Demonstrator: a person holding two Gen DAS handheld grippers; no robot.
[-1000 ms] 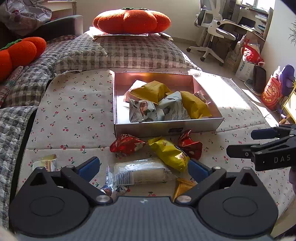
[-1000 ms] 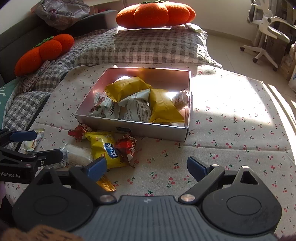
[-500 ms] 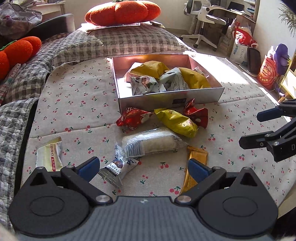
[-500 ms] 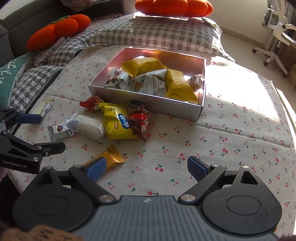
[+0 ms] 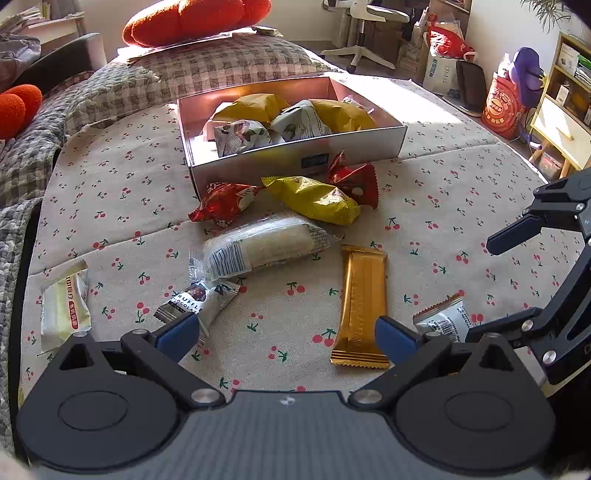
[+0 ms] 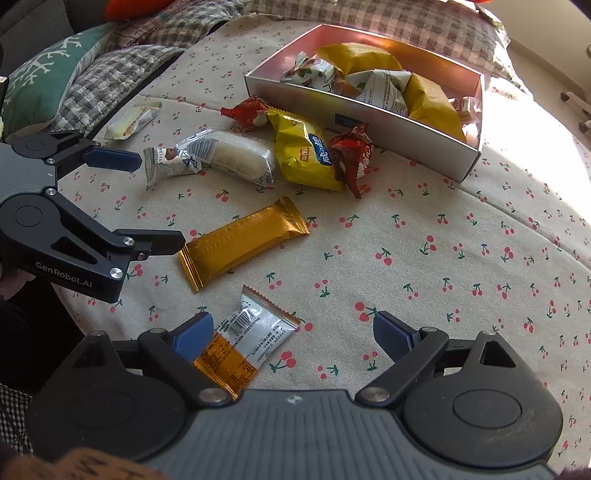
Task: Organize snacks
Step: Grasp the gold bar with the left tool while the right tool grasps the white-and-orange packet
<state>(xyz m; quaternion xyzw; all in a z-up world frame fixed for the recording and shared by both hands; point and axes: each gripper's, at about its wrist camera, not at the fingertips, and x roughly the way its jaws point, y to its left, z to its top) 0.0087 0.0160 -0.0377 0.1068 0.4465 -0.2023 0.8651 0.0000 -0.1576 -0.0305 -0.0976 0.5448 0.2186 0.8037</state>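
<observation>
Left gripper [image 5: 286, 336]: jaws spread, nothing held, above the cherry-print cloth [image 5: 443, 206]. Right gripper [image 6: 293, 334]: jaws released, empty; a silver-orange packet [image 6: 251, 332] lies just beside its left finger. Next out, gold bar [image 5: 364, 304] and truffle chocolate [image 5: 197, 301]. Farther, white roll [image 5: 266, 245], yellow pack [image 5: 314, 199], two red packs. Farthest, silver box [image 5: 295, 158] holding yellow and white snacks.

Orange pumpkin cushion [image 5: 192, 18] on checked pillow [image 5: 221, 59]; office chair [image 5: 365, 22] beyond.
</observation>
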